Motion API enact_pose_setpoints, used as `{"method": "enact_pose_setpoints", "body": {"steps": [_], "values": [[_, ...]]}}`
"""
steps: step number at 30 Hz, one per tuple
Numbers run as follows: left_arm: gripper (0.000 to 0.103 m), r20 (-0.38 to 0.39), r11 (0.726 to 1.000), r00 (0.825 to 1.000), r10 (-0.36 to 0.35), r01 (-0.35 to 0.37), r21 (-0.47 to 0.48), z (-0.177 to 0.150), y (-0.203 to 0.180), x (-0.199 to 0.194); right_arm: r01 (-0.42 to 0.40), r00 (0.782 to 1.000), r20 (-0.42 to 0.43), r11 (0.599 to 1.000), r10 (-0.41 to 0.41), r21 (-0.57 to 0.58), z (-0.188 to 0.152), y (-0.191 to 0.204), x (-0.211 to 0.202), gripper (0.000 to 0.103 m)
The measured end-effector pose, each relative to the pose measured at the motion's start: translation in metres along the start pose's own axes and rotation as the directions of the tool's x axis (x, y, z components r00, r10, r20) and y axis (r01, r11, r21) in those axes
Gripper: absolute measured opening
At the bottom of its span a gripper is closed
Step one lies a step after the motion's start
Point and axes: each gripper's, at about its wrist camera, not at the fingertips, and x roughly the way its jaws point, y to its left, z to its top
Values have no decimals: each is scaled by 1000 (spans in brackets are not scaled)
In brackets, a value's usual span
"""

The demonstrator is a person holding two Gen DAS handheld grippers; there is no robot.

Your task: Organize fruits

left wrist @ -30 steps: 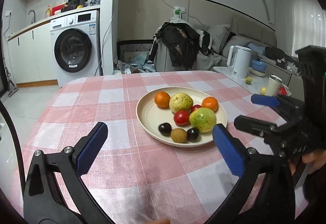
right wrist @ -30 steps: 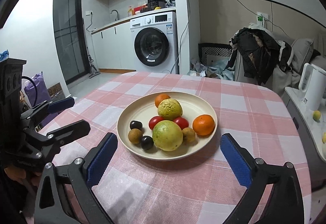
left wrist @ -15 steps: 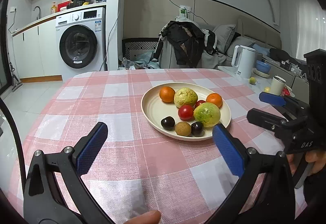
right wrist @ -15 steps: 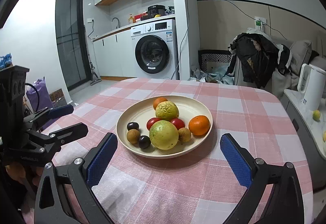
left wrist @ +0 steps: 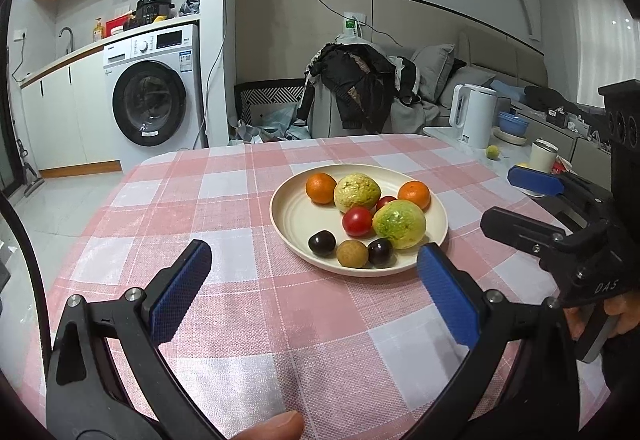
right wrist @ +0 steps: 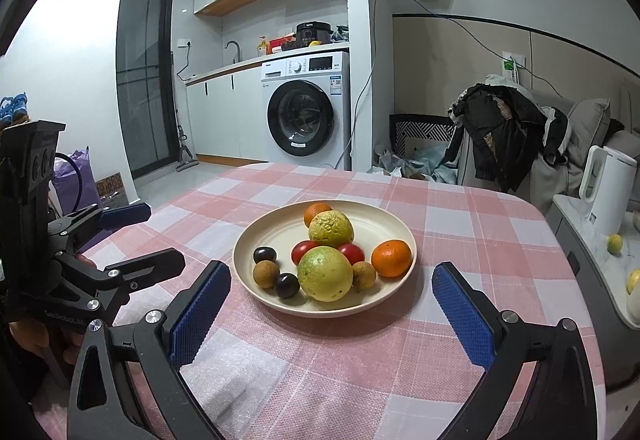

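Both tools, left tool (left wrist: 312, 280) and right tool (right wrist: 332, 304), hover released near the tabletop's (left wrist: 224, 208) front edge; all visible fruits (right wrist: 325, 272) sit gathered on the plate (right wrist: 256, 240), fitting sorted or awaiting sorting.

far orange (right wrist: 317, 211) half hidden behind guava (right wrist: 331, 228), fingertip (left wrist: 269, 428) cut off

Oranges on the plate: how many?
2. One orange sits at the far rim, partly behind a green fruit; the other orange sits at the right edge. None hidden, apparently.

Woven checked tablecloth (left wrist: 248, 280); smooth matt plate (left wrist: 288, 216).
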Motion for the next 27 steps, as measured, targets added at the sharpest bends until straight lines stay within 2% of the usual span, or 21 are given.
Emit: {"method": "enact_pose_setpoints", "body": {"steps": [27], "values": [[103, -10, 1000, 1000, -6, 6, 6, 0, -1, 1, 2, 1000, 0, 1000, -2, -7, 2, 0, 0, 103]]}}
